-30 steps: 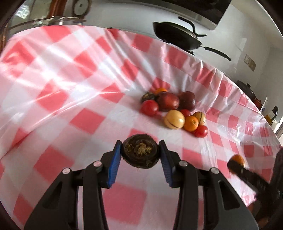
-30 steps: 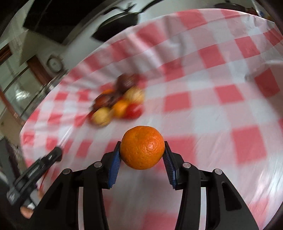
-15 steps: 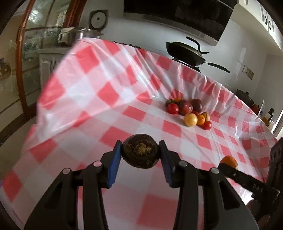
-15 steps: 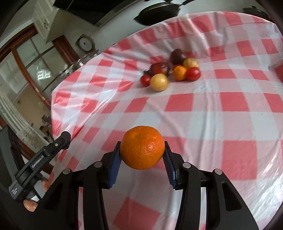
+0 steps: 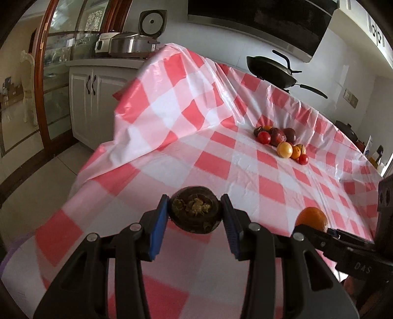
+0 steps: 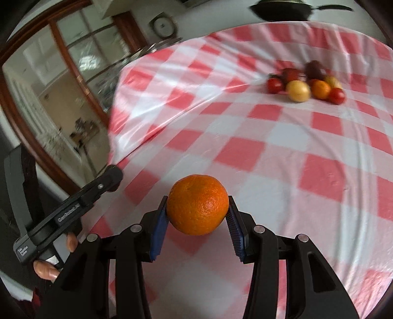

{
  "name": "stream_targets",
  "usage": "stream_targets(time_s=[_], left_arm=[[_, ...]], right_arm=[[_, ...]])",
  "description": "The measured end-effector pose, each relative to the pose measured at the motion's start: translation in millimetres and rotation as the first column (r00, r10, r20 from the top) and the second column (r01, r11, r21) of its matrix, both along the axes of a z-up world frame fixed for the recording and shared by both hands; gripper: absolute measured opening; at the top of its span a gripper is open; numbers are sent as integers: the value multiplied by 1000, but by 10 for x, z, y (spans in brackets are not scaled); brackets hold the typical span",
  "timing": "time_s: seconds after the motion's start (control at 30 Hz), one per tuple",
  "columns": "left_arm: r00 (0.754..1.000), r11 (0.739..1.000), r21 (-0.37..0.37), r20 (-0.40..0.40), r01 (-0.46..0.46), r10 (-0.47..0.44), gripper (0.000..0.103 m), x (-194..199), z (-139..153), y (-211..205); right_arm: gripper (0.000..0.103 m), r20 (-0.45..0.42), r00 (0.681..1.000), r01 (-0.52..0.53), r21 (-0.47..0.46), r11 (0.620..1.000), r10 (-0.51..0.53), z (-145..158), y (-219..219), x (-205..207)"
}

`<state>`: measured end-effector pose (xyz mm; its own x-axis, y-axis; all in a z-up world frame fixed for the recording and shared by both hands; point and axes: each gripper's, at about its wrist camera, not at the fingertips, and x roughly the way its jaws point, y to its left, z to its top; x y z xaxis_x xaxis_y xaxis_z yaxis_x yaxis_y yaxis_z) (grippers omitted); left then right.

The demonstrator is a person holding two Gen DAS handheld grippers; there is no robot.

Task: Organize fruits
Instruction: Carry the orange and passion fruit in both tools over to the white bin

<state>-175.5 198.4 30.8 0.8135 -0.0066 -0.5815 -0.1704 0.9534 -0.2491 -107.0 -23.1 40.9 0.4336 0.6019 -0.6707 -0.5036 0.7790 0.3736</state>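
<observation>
In the right wrist view the far fruit pile (image 6: 307,82) is smeared by motion blur, its dark pieces unidentifiable, and the pan (image 6: 282,11) beyond is cut by the top edge.

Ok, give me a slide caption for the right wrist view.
Right gripper holds an orange above the checked tablecloth, with the fruit pile farther back.

On the black arm of the right gripper (image 5: 326,232), poking in at the right edge of the left wrist view, the letters "DAS" show in pale print. In the right wrist view the left gripper (image 6: 108,178) carries white lettering along its arm and a small white label near the handle, both too blurred to read.
</observation>
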Motion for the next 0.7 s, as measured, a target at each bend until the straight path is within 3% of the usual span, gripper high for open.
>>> stream_targets(time_s=[0.3,0.5,0.7], left_arm=[[997,997,-4,-19,-77,77,43,-577,-80,554],[987,986,72,-38,-150,153,43,-1000,-124,923],[974,976,82,-95,-200,207,43,-1318,-300,1252]], right_arm=[[46,110,962,-239,-94,966,249,135,738,-623],[46,171,881,-410,-188,892,441,124,1207,-1147],[46,155,790,-539,-285,793,593,-83,1587,-1592]])
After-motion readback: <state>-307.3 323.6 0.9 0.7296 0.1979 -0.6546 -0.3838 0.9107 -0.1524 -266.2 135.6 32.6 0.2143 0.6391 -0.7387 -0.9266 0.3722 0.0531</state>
